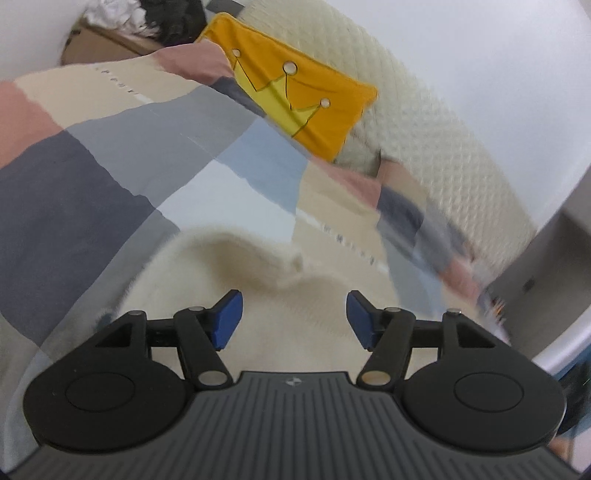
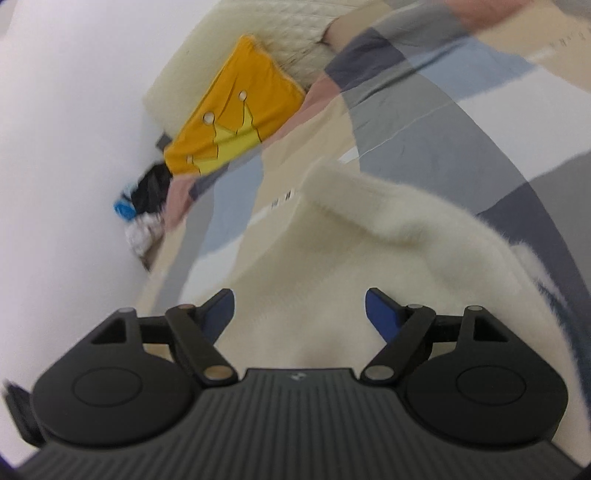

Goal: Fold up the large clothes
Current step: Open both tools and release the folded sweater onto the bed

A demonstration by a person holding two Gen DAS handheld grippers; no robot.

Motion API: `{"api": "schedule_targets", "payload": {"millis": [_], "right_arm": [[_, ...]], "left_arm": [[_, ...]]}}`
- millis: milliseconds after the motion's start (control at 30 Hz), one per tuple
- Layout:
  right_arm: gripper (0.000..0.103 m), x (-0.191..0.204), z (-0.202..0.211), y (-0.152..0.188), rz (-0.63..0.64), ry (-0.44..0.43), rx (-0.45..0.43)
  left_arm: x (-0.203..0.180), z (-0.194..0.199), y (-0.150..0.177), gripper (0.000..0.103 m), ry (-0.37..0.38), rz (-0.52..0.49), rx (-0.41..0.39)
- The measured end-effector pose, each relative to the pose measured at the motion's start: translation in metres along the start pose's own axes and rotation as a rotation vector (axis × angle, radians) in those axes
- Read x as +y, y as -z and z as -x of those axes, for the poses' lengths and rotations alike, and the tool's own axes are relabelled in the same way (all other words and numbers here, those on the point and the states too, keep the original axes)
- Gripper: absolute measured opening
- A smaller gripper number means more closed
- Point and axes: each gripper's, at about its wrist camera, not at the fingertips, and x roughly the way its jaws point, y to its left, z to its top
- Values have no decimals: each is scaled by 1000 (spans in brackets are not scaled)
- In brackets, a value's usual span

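Cream fleece (image 1: 295, 302) directly under and ahead of left tongs (image 1: 294, 314), filling the gap between the blue pads (image 1: 227, 317). Pads spread wide, nothing pinched; whether touching the cloth or just above it, cannot tell. Fleece bunched into a soft ridge just beyond the tips, one small corner poking up near the middle. Spread on bed (image 1: 74, 177), over a cover of pink, beige, grey and blue patches.

Right tongs (image 2: 299, 314) likewise wide apart, gripping nothing. Same fleece (image 2: 314, 295) below and between the pads (image 2: 384, 314), running forward and off to the right of the view, with a raised fold across it ahead of the tips and a fuzzy edge at far right. Contact with the cloth again unclear.

Farther off on the bed, orange pillow (image 1: 295, 88) with a yellow crown print, leaning against a quilted cream headboard (image 1: 424, 122). Same pillow (image 2: 232, 122) seen up and left of centre in the right view, headboard (image 2: 295, 33) behind it. Dark and white heap (image 1: 147, 18) at the far upper left of the left view, too blurred to name; in the right view a similar heap (image 2: 144, 206) with a blue bit, beside the white wall (image 2: 55, 147).
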Motion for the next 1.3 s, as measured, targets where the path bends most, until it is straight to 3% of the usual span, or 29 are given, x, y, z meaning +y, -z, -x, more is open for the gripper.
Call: {"api": "schedule_targets", "payload": {"millis": [267, 500, 667, 900, 1300], "right_arm": [[79, 15, -4, 14, 192, 167, -12], [79, 29, -5, 20, 399, 318, -56], [79, 27, -14, 25, 449, 360, 1], [79, 32, 3, 32, 449, 331, -19], [79, 67, 65, 56, 500, 247, -89]], "left_arm": [[-23, -7, 15, 68, -214, -222, 14], [-15, -22, 18, 67, -311, -226, 70], [-21, -24, 20, 67, -334, -260, 78], [-28, -9, 20, 67, -321, -254, 67], [-80, 69, 53, 67, -269, -348, 40]]}}
